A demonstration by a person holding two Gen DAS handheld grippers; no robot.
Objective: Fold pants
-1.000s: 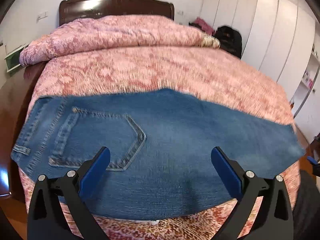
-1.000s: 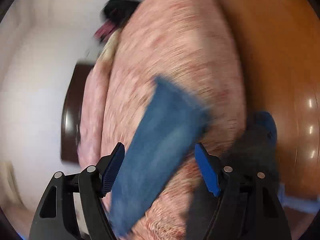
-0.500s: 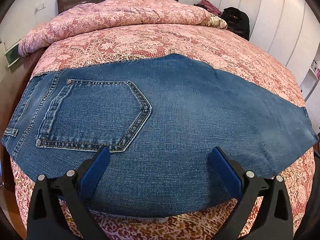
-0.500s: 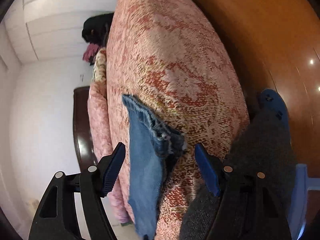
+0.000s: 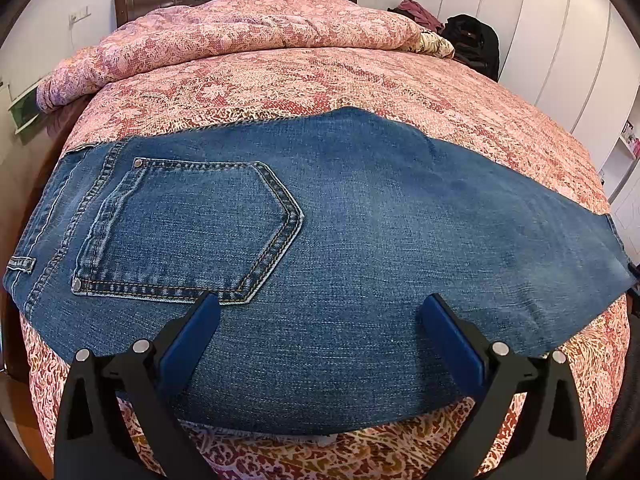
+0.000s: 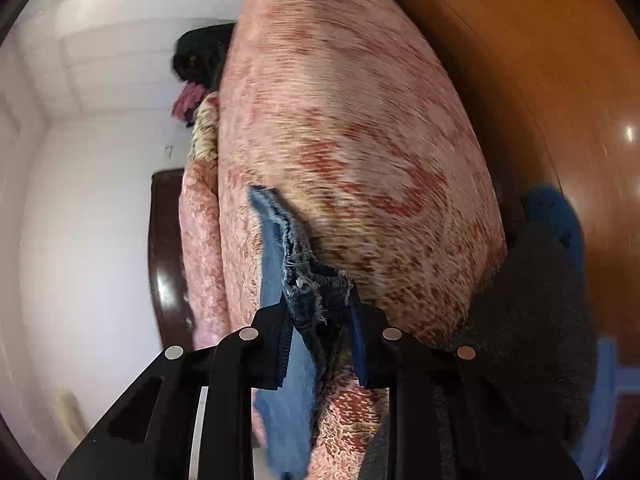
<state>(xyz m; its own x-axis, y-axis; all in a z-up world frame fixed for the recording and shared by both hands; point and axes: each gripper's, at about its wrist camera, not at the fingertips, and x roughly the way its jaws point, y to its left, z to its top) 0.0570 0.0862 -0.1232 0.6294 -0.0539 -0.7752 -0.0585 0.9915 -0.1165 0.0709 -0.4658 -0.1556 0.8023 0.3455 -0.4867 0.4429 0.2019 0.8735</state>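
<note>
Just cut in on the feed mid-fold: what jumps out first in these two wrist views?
The blue denim jeans lie spread flat across the pink and red patterned bedspread, waistband and stitched back pocket at the left. The left gripper hangs open over their near edge. In the right wrist view, the right gripper has its jaws closed on the frayed leg hem at the bed's edge.
</note>
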